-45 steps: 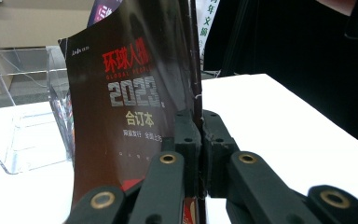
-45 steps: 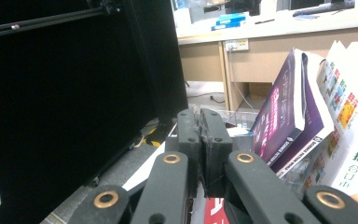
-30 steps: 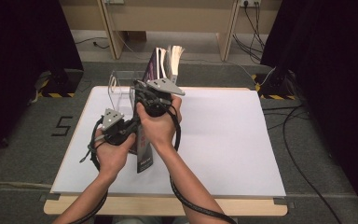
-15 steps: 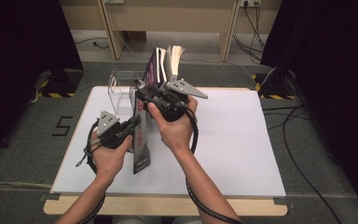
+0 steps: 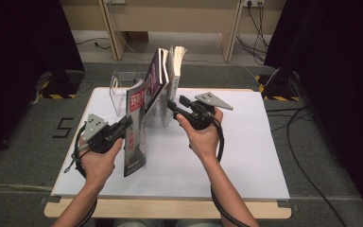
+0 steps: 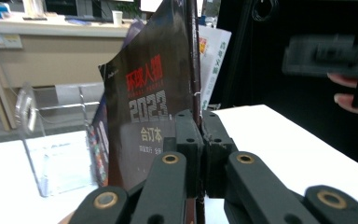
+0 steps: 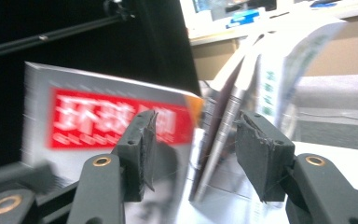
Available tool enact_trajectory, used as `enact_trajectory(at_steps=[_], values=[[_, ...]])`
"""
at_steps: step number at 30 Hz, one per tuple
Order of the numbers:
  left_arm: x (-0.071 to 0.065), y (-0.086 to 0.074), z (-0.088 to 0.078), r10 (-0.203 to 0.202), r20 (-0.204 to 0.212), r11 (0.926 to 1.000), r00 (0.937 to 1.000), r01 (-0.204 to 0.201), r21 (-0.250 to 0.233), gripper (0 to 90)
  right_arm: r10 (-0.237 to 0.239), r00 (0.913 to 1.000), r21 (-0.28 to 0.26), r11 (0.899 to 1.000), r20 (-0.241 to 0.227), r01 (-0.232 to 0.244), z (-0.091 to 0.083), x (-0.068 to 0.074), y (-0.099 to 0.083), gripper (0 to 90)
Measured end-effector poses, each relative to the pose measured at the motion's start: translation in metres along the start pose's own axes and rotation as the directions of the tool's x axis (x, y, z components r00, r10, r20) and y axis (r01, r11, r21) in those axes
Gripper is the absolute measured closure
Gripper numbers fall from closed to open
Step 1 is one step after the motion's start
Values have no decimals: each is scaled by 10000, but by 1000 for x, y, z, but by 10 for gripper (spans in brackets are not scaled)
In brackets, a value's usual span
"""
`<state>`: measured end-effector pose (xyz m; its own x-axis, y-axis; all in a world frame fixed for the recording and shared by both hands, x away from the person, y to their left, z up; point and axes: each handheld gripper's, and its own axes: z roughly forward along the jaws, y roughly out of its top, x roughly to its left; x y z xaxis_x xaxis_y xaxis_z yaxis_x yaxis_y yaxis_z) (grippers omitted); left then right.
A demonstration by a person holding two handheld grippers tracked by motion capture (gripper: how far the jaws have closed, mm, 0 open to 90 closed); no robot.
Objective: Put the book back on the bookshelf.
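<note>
A magazine with a red title (image 5: 135, 134) stands tilted on the white table (image 5: 246, 156), just left of the middle. My left gripper (image 5: 128, 124) is shut on its edge; in the left gripper view the pads (image 6: 189, 140) pinch its dark cover (image 6: 149, 107). My right gripper (image 5: 171, 105) hangs to the right of it. Its jaws have just been opening and now stand open (image 7: 193, 140), touching nothing. Beyond them stand a purple magazine (image 5: 157, 75) and a white book (image 5: 176, 66) in a clear rack (image 5: 123, 90).
The right half of the white tabletop is bare. Dark curtains close in both sides. Wooden furniture legs (image 5: 111, 28) stand beyond the table's far edge. Cables (image 5: 302, 123) trail over the grey floor at the right.
My right gripper has left the red-titled magazine, swung right and lower, and opened its jaws. My left gripper still holds the magazine, which now leans with its cover showing.
</note>
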<state>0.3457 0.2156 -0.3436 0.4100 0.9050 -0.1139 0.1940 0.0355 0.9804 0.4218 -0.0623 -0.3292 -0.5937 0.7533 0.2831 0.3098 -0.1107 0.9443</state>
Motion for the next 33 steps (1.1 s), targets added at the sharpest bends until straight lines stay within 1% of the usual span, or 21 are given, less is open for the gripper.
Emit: enact_trajectory(at_steps=[2, 3, 8, 12, 13, 15, 17, 20, 21, 25, 29, 31, 32, 33], values=[[2, 1, -3, 35, -35, 9999, 10000, -36, -113, 872, 38, 9998, 26, 10000, 190, -38, -2, -7, -6, 468], [4, 1, -5, 24, -49, 9999, 10000, -25, -168, 872, -15, 9995, 95, 10000, 311, 12, -3, -10, -9, 467], [10, 4, -13, 64, -138, 9994, 9999, -69, -338, 872, -72, 9977, 313, 9995, 667, 52, -9, -24, -24, 458], [15, 6, -18, 129, -255, 9985, 9996, -142, -530, 872, 102, 9953, 365, 9992, 960, -138, -16, -35, -36, 459], [17, 7, -20, 183, -278, 9982, 9994, -199, -573, 872, 66, 9945, 368, 9993, 1043, -105, -19, -38, -38, 460], [18, 9, -22, 271, -328, 9975, 9991, -292, -645, 872, -102, 9914, 374, 9993, 1307, 53, -23, -44, -44, 462], [20, 11, -23, 303, -360, 9970, 9989, -328, -702, 872, -80, 9900, 392, 9992, 1412, 25, -27, -50, -50, 468], [23, 12, -24, 355, -406, 9961, 9985, -387, -795, 872, -168, 9867, 352, 9993, 1615, 112, -33, -59, -57, 473], [24, 12, -24, 359, -391, 9959, 9986, -390, -814, 872, -76, 9861, 363, 9993, 1659, 16, -36, -61, -59, 473], [28, 15, -24, 288, -509, 9949, 9983, -335, -948, 872, -76, 9804, 496, 9988, 1969, -22, -46, -72, -70, 473], [34, 19, -25, 121, -576, 9943, 9983, -181, -1048, 872, 70, 9743, 600, 9980, 2252, -210, -57, -83, -84, 470], [36, 21, -25, 151, -640, 9938, 9978, -220, -1087, 872, 142, 9719, 703, 9970, 2348, -316, -61, -87, -92, 469], [37, 21, -26, 182, -679, 9934, 9975, -257, -1121, 872, 264, 9698, 723, 9964, 2426, -453, -64, -89, -96, 469], [38, 22, -26, 206, -689, 9930, 9974, -284, -1145, 872, 263, 9677, 711, 9964, 2506, -455, -66, -92, -99, 469]])
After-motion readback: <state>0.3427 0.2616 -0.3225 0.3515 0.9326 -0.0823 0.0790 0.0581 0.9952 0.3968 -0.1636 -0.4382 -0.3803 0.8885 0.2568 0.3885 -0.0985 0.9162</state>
